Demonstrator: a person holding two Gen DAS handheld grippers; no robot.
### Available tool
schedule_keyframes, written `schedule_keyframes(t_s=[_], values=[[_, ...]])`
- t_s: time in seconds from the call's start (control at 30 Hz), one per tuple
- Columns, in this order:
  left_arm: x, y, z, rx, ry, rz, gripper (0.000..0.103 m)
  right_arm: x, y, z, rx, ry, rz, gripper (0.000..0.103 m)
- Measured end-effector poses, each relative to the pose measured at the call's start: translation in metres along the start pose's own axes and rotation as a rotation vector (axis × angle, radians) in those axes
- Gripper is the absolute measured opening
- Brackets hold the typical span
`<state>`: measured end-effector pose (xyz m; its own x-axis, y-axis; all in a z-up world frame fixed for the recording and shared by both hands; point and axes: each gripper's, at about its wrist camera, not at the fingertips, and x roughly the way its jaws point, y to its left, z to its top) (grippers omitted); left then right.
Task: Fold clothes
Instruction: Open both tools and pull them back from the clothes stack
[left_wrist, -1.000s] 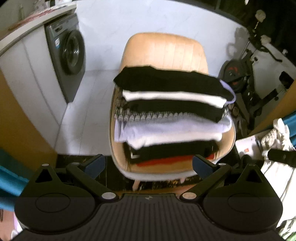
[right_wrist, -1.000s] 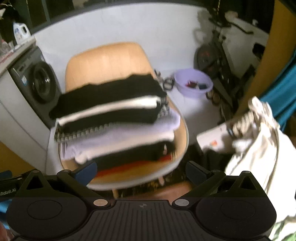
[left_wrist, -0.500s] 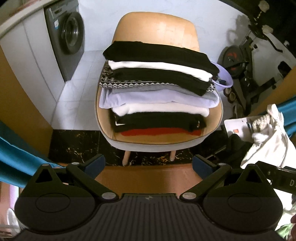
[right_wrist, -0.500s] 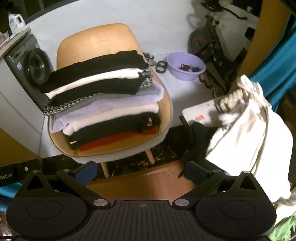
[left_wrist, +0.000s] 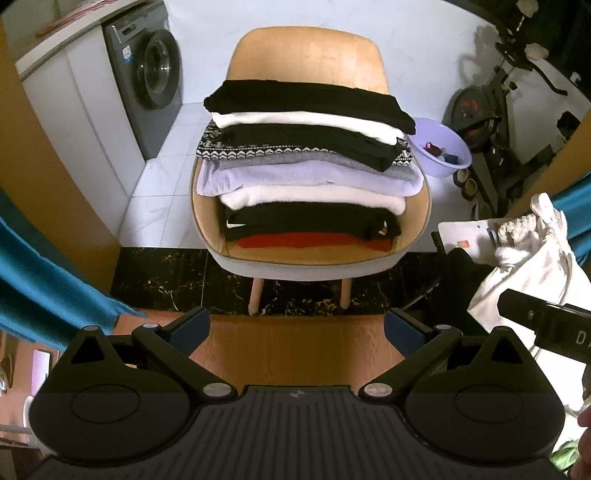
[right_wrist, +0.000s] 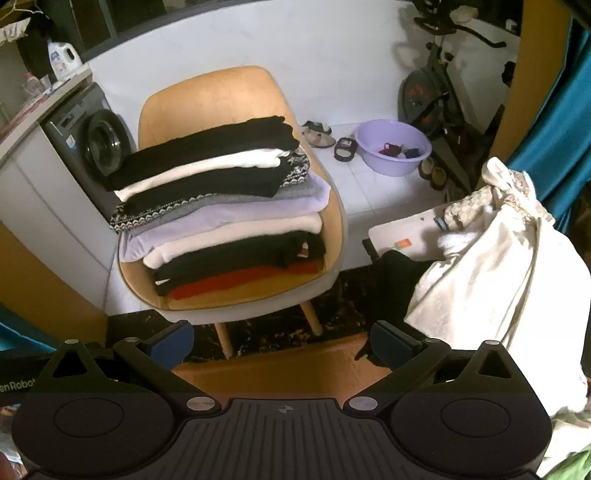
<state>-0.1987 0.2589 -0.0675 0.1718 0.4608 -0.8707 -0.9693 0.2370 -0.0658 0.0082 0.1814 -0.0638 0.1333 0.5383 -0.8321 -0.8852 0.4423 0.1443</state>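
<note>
- Both grippers pulled back since the earlier frames: chair and stack sat close and blurred, now sit smaller, sharper, higher in frame, with wood floor showing at bottom centre.
- Chair, tan shell on pale legs, fills upper centre of the left wrist view; upper left of centre in the right wrist view.
- Stack of folded clothes rests on the chair seat: black on top, then white, black, patterned grey, lilac, cream, black, red at the bottom.
- Washing machine upper left, behind the chair.
- White cloth bag right of frame, beside the chair.
- Lilac basin on floor, upper right of the chair.
- Left gripper bottom centre, jaws spread, nothing between them.
- Right gripper bottom centre, jaws spread, holding nothing.
</note>
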Motion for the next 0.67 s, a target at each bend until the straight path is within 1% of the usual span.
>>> schedule_keyframes(t_s=[0.17, 0.33, 0.53, 0.67], values=[[-0.012, -0.009, -0.008, -0.011, -0.025, 0.012, 0.102, -0.009, -0.01, -0.003, -0.015, -0.02, 0.0, 0.102], [-0.018, -0.019, -0.017, -0.008, -0.022, 0.009, 0.102, -0.018, -0.019, -0.005, -0.037, -0.033, -0.006, 0.102], [-0.027, -0.033, -0.024, 0.013, -0.054, -0.009, 0.102, -0.025, -0.028, -0.008, -0.048, -0.042, -0.01, 0.102], [-0.026, -0.041, -0.027, 0.02, -0.046, -0.011, 0.102, -0.03, -0.037, -0.01, -0.035, -0.046, -0.02, 0.102]])
